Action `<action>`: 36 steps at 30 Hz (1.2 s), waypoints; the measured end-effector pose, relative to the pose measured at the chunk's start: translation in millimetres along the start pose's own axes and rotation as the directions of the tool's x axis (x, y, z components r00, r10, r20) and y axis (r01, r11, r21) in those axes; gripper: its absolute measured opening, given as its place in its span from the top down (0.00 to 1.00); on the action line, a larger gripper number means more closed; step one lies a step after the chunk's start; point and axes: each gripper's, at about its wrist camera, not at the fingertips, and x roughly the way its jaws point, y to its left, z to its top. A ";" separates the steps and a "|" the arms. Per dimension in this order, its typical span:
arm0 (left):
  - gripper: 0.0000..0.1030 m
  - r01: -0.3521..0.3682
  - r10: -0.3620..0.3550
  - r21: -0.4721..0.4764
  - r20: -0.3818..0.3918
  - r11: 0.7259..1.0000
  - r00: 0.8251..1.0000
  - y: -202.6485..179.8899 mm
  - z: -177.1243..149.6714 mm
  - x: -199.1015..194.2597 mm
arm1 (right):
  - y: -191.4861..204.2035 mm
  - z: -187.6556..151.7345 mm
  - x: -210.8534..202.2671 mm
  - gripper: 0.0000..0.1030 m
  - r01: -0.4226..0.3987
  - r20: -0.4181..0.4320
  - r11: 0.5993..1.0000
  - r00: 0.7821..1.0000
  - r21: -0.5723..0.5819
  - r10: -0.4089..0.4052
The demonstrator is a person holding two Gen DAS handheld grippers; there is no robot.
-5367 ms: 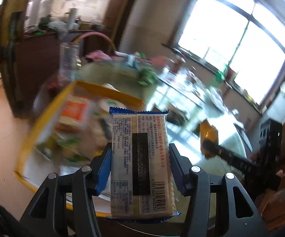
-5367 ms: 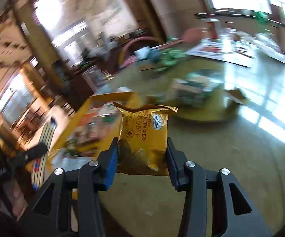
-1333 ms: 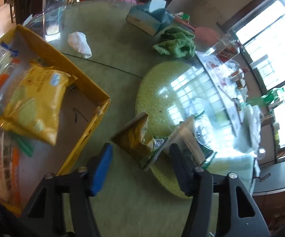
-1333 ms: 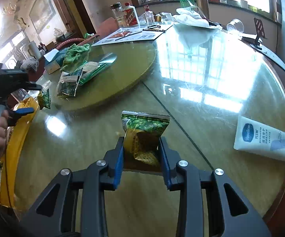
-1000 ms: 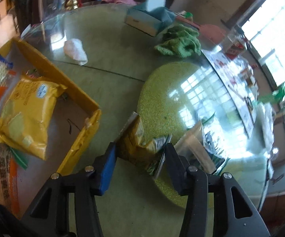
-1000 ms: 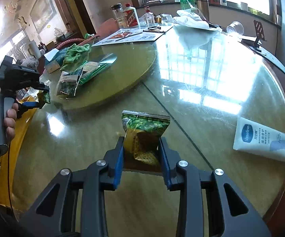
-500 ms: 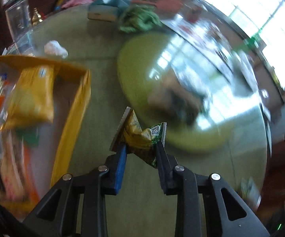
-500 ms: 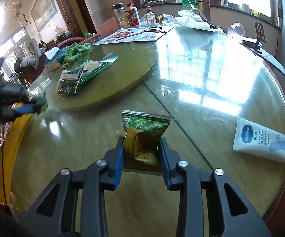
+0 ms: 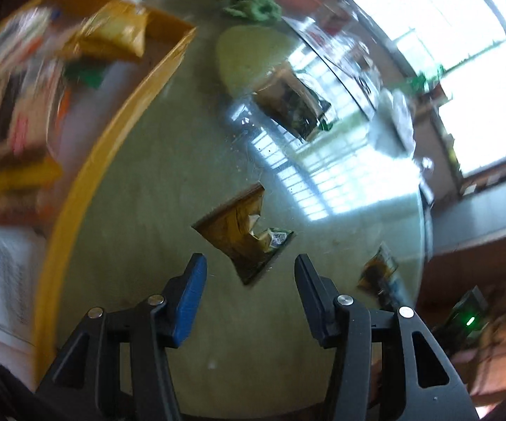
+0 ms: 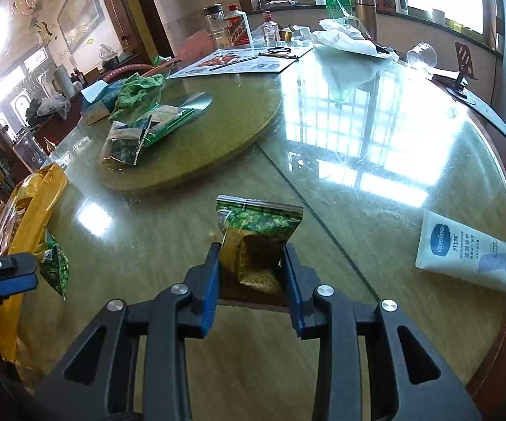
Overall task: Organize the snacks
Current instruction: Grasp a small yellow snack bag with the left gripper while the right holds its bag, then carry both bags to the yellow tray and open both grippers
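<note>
My left gripper (image 9: 249, 263) hangs over the glass table (image 9: 218, 333), its jaws opening. A small gold and green snack packet (image 9: 244, 238) sits just ahead of them, its lower corner between the fingertips, and neither pad presses it. The right wrist view shows that packet (image 10: 54, 266) beside the left gripper (image 10: 33, 273) at the far left. My right gripper (image 10: 251, 251) is shut on another green and gold packet (image 10: 260, 221), held upright low over the table. The yellow tray (image 9: 88, 161) with several snack bags lies left of the loose packet.
A round green turntable (image 10: 218, 112) carries two more packets (image 10: 137, 137). A green cloth (image 10: 140, 87) and a tissue box lie behind it. A white lotion tube (image 10: 463, 256) rests at the right. Bottles, papers and a glass stand at the far side.
The left gripper closed on the small packet at the turntable's edge, carried it toward the tray side, and now its jaws stand apart with the packet loose. The right gripper has not moved.
</note>
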 end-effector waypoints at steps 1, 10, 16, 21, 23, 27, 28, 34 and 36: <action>0.50 0.029 -0.029 -0.031 0.008 0.999 1.000 1.5 2.3 1.1 | -0.1 -0.3 0.1 0.66 0.001 0.000 1.000 1.000 -0.001 -0.001; 0.60 -0.037 0.039 -0.068 0.026 0.997 0.999 -14.0 18.1 28.2 | 0.8 -2.1 -0.5 0.66 0.008 0.000 1.000 1.000 -0.013 -0.008; 0.52 -0.066 0.066 0.013 0.013 0.998 0.998 -13.7 1.0 19.9 | 1.6 -1.7 -0.7 0.66 0.009 0.000 1.000 1.000 -0.015 -0.009; 0.52 -0.094 0.093 0.017 0.047 0.995 0.995 -11.8 -1.0 13.6 | 1.5 -1.8 -1.0 0.66 0.010 0.000 1.000 1.000 -0.016 -0.010; 0.53 -0.094 0.093 0.022 0.037 0.995 0.995 -13.3 2.6 19.2 | 2.0 -1.9 -0.7 0.66 0.012 0.000 1.000 1.000 -0.017 -0.012; 0.65 -0.091 0.087 0.065 0.057 0.994 0.995 -13.0 0.8 19.8 | 2.0 -2.1 -1.1 0.66 0.011 0.000 1.000 1.000 -0.017 -0.011; 0.66 -0.090 0.085 0.074 0.058 0.993 0.995 -12.2 -1.2 17.7 | 2.3 -2.1 -1.0 0.66 0.012 0.000 1.000 1.000 -0.019 -0.012; 0.67 -0.040 0.023 0.172 0.098 0.984 0.995 -12.1 -24.2 -5.1 | 2.5 -2.5 -1.4 0.66 0.008 0.001 1.000 1.000 -0.016 -0.008; 0.67 -0.034 0.008 0.202 0.124 0.979 0.992 -11.5 -33.2 -17.9 | 3.3 -3.0 -3.2 0.67 -0.006 0.007 1.000 1.000 -0.021 0.006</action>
